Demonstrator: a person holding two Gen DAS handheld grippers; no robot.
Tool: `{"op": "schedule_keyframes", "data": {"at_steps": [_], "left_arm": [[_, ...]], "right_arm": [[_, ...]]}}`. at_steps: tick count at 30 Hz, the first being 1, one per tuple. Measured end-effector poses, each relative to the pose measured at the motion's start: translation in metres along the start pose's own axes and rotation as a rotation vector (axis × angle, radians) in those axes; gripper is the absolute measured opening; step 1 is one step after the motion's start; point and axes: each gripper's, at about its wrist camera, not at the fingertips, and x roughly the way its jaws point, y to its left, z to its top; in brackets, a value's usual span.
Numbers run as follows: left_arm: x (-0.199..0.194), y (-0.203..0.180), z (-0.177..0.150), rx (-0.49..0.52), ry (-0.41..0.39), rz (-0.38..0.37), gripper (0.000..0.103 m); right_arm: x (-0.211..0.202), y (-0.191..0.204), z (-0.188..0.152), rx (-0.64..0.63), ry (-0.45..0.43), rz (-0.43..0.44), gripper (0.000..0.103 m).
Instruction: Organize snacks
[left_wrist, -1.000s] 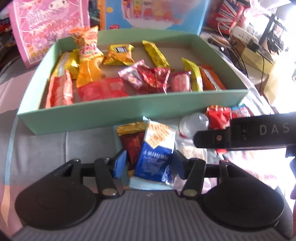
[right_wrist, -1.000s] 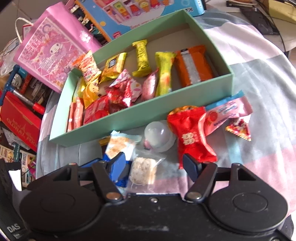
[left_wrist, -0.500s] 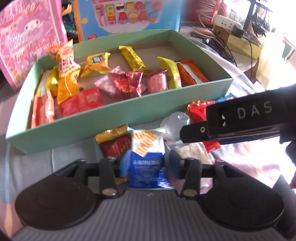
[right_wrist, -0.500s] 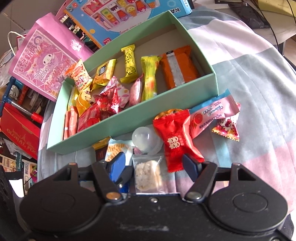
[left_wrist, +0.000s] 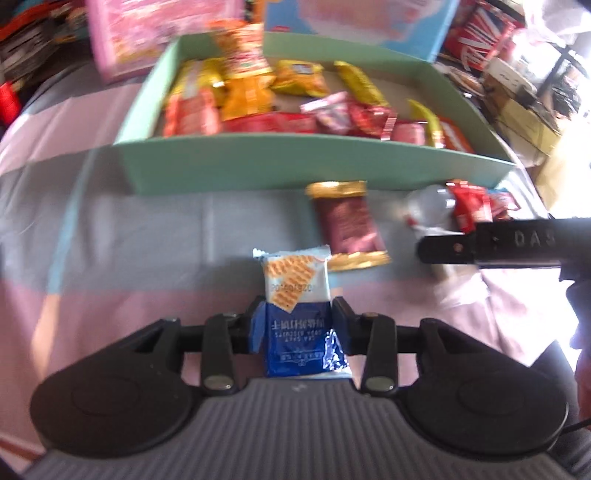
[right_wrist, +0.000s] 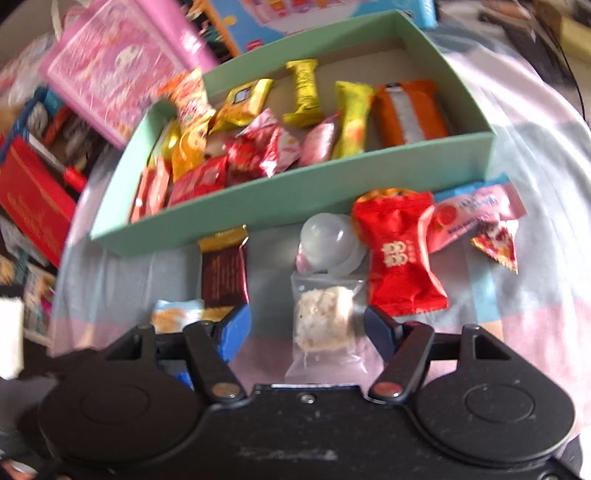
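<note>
**Snack sorting: part done, six items outside the box**

Cluttered room; pastel checked cloth (right_wrist: 535, 332) as work surface. The green box (left_wrist: 295, 166), upper frame, holds about a dozen snacks. The left gripper (left_wrist: 297, 325) clamps the blue cracker packet (left_wrist: 299, 317), jaws easing apart. The right gripper (right_wrist: 306, 325) stands wide around the clear nougat packet (right_wrist: 325, 321), not gripping.

Only the right view shows the pink sachet (right_wrist: 476, 218)

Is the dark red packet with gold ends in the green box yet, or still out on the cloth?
Out. The dark red packet lies flat on the cloth just in front of the green box, outside its near wall.
</note>
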Motion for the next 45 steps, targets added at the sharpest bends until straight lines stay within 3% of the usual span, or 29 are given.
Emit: {"op": "schedule_keyframes", "data": {"at_steps": [5, 8, 9, 14, 15, 16, 26, 28, 30, 36, 39, 40, 42, 45], "left_arm": [[0.000, 0.002, -0.002, 0.007, -0.017, 0.007, 0.042], [0.001, -0.002, -0.003, 0.006, -0.026, 0.006, 0.046], [0.001, -0.002, -0.004, 0.008, -0.029, 0.005, 0.048], [0.003, -0.012, -0.008, 0.049, -0.039, 0.023, 0.053], [0.003, -0.014, -0.008, 0.062, -0.043, 0.034, 0.051], [0.003, -0.016, -0.009, 0.074, -0.047, 0.047, 0.040], [-0.008, -0.008, -0.005, 0.014, -0.044, 0.024, 0.035], [-0.015, -0.009, -0.002, 0.013, -0.058, 0.015, 0.018], [-0.022, -0.011, 0.004, 0.008, -0.064, -0.006, 0.015], [-0.020, -0.015, 0.008, 0.019, -0.049, 0.006, 0.014], [-0.018, -0.010, 0.004, 0.007, -0.037, 0.019, 0.026], [-0.017, -0.009, 0.002, 0.005, -0.029, 0.025, 0.037], [-0.015, -0.006, -0.001, -0.001, -0.025, 0.033, 0.050], [-0.010, -0.004, -0.003, -0.012, -0.002, 0.038, 0.058]], "right_arm": [[0.007, 0.030, -0.011, -0.188, -0.026, -0.115, 0.065], [0.009, 0.041, -0.018, -0.296, -0.056, -0.183, 0.046], [0.008, 0.040, -0.018, -0.299, -0.062, -0.187, 0.033], [0.002, 0.032, -0.014, -0.244, -0.040, -0.151, 0.032], [0.000, 0.031, -0.016, -0.238, -0.039, -0.143, 0.032], [-0.001, 0.031, -0.017, -0.232, -0.037, -0.134, 0.031], [-0.030, 0.024, -0.016, -0.199, -0.068, -0.041, 0.031], [-0.036, 0.022, -0.013, -0.183, -0.072, -0.020, 0.031], [-0.044, 0.020, -0.012, -0.172, -0.083, -0.002, 0.031], [-0.049, 0.017, -0.009, -0.172, -0.091, 0.009, 0.031], [-0.048, 0.013, -0.011, -0.164, -0.079, 0.009, 0.031], [-0.047, 0.013, -0.012, -0.163, -0.078, 0.008, 0.031], [-0.046, 0.011, -0.014, -0.154, -0.077, 0.008, 0.031], [-0.043, 0.008, -0.015, -0.138, -0.071, 0.009, 0.031]]}}
